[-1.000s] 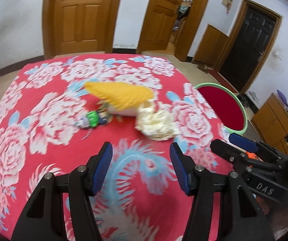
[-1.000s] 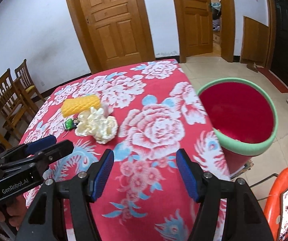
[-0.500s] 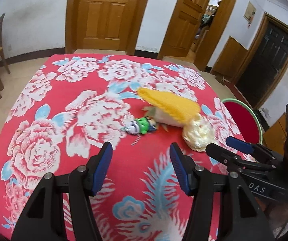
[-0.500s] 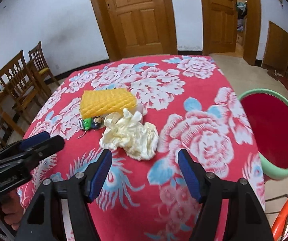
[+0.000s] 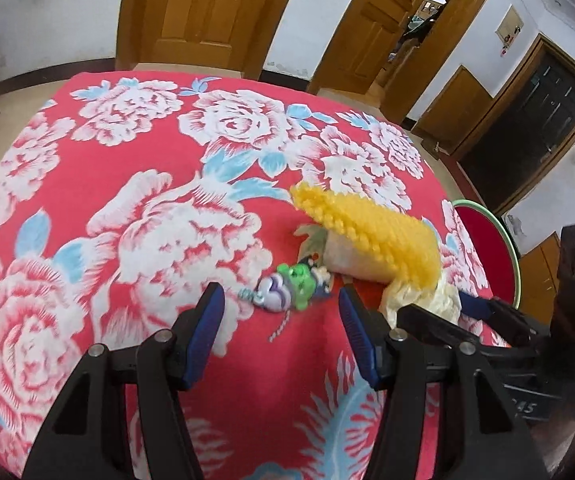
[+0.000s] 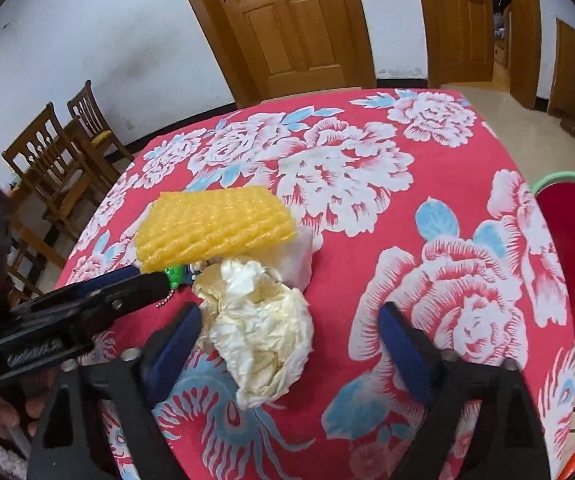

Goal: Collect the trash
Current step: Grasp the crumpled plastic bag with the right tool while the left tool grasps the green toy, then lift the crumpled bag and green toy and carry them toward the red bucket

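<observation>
On the red flowered tablecloth (image 5: 87, 200) lies a small pile. A yellow foam net (image 5: 367, 232) rests on a white wrapper (image 5: 343, 260), with a green and purple toy keychain (image 5: 291, 292) beside it. My left gripper (image 5: 279, 316) is open, and the toy lies just beyond its tips without touching them. A crumpled cream paper (image 6: 263, 332) sits between the closing jaws of my right gripper (image 6: 291, 340), and the right-hand pad stands clear of it. The left gripper (image 6: 155, 278) reaches in from the left by the yellow foam net (image 6: 215, 228).
A red bin with a green rim (image 6: 547, 184) stands off the table's right edge. Wooden chairs (image 6: 55, 160) stand off the table's left side. Wooden doors line the far wall. A hand (image 6: 3, 412) holds the left gripper at the lower left.
Both grippers have moved in over the table toward the pile and sunk slightly. The toy now lies at the left tips and the crumpled paper between the right fingers.
</observation>
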Available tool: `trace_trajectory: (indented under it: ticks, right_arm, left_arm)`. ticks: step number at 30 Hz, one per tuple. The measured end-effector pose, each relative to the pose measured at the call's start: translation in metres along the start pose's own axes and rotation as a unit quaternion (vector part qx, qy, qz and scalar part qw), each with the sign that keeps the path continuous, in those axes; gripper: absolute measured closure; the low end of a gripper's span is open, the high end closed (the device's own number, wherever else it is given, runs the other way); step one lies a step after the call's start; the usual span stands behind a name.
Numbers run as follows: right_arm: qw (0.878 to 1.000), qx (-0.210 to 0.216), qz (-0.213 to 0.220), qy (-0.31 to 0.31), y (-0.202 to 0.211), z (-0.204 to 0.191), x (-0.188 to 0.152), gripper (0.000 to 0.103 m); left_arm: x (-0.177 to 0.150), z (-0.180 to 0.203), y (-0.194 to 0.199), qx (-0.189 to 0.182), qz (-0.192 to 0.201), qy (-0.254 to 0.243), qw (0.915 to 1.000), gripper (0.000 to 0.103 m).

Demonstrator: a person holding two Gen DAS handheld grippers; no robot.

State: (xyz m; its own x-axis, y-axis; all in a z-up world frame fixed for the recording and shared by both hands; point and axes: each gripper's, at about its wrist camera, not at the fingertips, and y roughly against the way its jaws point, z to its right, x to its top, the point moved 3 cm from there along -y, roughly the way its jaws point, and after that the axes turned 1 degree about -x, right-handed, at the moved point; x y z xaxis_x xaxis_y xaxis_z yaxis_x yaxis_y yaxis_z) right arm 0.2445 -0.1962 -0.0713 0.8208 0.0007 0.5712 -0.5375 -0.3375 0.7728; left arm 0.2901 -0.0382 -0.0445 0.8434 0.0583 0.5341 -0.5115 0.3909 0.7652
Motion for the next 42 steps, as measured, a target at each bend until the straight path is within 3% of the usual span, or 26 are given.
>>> trace_trajectory:
  ticks: [2, 4, 9, 11, 21, 34, 42]
  right_arm:
    - [1.000, -0.001, -0.004, -0.006, 0.001, 0.005, 0.000, 0.065]
    - [0.999, 0.030, -0.011, -0.021, 0.003, 0.010, 0.001, 0.074]
    - [0.999, 0.046, -0.012, -0.016, 0.012, 0.011, -0.002, 0.075]
    - [0.999, 0.047, -0.010, -0.014, 0.015, 0.009, -0.004, 0.075]
    - [0.999, 0.026, 0.015, -0.019, 0.041, 0.013, -0.009, 0.075]
    - [0.998, 0.041, 0.045, -0.013, 0.075, -0.002, -0.031, 0.076]
    - [0.998, 0.035, 0.052, -0.002, 0.087, -0.005, -0.044, 0.076]
  left_arm:
    - [0.002, 0.003, -0.005, -0.003, 0.003, -0.011, 0.9999, 0.044]
    - [0.002, 0.004, -0.009, -0.005, 0.010, -0.018, 0.9998, 0.044]
    - [-0.005, 0.015, -0.011, 0.017, 0.026, -0.061, 0.9977, 0.058]
    - [-0.009, 0.019, -0.010, 0.028, 0.021, -0.074, 0.9966, 0.075]
    - [-0.032, 0.023, 0.013, 0.031, 0.017, -0.085, 0.9957, 0.075]
    - [-0.066, 0.039, 0.069, 0.025, 0.065, -0.096, 0.9930, 0.075]
    - [-0.070, 0.051, 0.080, 0.021, 0.078, -0.098, 0.9919, 0.075]
